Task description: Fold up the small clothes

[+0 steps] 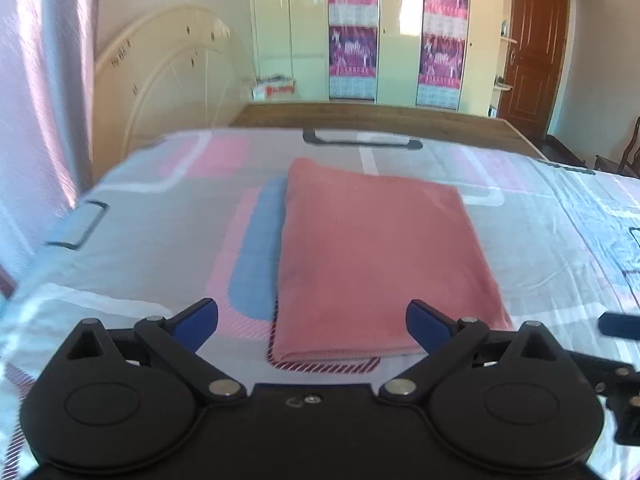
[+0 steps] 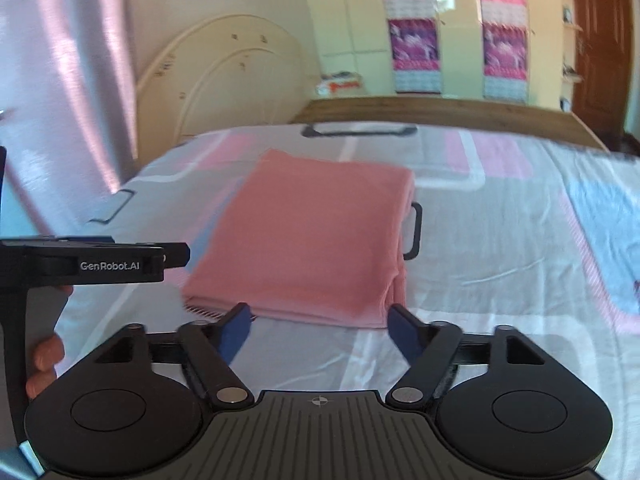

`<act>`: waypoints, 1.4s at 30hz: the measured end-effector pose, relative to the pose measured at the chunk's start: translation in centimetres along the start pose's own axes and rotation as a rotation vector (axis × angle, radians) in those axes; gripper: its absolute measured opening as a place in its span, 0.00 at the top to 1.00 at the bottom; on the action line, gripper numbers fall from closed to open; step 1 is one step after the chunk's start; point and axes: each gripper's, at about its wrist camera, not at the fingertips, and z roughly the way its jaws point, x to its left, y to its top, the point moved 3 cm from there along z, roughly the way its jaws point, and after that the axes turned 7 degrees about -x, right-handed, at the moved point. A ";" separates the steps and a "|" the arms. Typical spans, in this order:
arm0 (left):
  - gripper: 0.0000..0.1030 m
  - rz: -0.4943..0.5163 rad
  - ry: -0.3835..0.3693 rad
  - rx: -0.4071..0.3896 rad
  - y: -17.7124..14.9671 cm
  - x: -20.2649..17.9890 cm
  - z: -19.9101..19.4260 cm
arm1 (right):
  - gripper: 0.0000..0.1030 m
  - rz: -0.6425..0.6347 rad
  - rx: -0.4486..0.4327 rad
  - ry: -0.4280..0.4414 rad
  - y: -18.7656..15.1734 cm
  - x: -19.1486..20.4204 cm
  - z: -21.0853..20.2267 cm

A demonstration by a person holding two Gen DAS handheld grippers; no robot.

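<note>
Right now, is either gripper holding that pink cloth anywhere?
No. The left gripper and right gripper are both open, empty, above the folded pink cloth.

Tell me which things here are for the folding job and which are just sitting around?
For the job:
- pink folded cloth, lying flat on the bed sheet
- left gripper, open, nothing in it
- right gripper, open, nothing in it

Just lying about:
- cream headboard leaning on the wall
- wardrobe with purple posters
- brown door
- curtain

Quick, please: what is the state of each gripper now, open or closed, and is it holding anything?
Left gripper: open, holding nothing; the pink cloth lies free.
Right gripper: open, holding nothing.
</note>
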 end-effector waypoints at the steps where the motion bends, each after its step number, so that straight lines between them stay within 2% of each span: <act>1: 0.03 0.004 0.003 0.005 -0.3 -0.2 -1.1 | 0.20 -0.009 -0.011 -0.001 -0.1 0.2 -1.1; 4: 0.03 -0.018 -0.012 0.032 -0.9 -0.8 -3.7 | 0.13 -0.029 -0.042 -0.019 -0.9 0.8 -4.4; 7: 0.03 -0.038 0.017 0.022 -1.9 -1.3 -6.8 | 0.00 -0.055 -0.091 -0.111 -1.8 1.3 -7.8; 8: 0.03 -0.039 0.025 0.020 -2.2 -1.5 -7.7 | 0.00 -0.060 -0.121 -0.154 -2.1 1.4 -9.1; 10: 0.03 -0.042 0.037 0.009 -2.9 -2.0 -10.0 | 0.00 -0.062 -0.169 -0.186 -2.6 1.6 -11.3; 16: 0.01 -0.038 0.028 -0.011 -4.9 -3.7 -16.0 | 0.00 -0.020 -0.245 -0.201 -4.8 2.3 -17.3; 19: 0.01 -0.036 0.028 -0.028 -5.7 -4.4 -18.8 | 0.00 0.004 -0.277 -0.182 -5.7 2.7 -20.2; 24: 0.01 -0.055 0.025 -0.054 -6.9 -4.8 -23.0 | 0.00 -0.027 -0.322 -0.171 -6.5 3.8 -24.4; 33: 0.01 -0.064 0.054 -0.115 -7.3 -4.4 -27.3 | 0.00 -0.046 -0.382 -0.141 -7.4 5.2 -27.7; 42: 0.01 -0.077 0.053 -0.119 -7.5 -4.3 -28.1 | 0.00 -0.058 -0.388 -0.128 -7.8 5.2 -28.3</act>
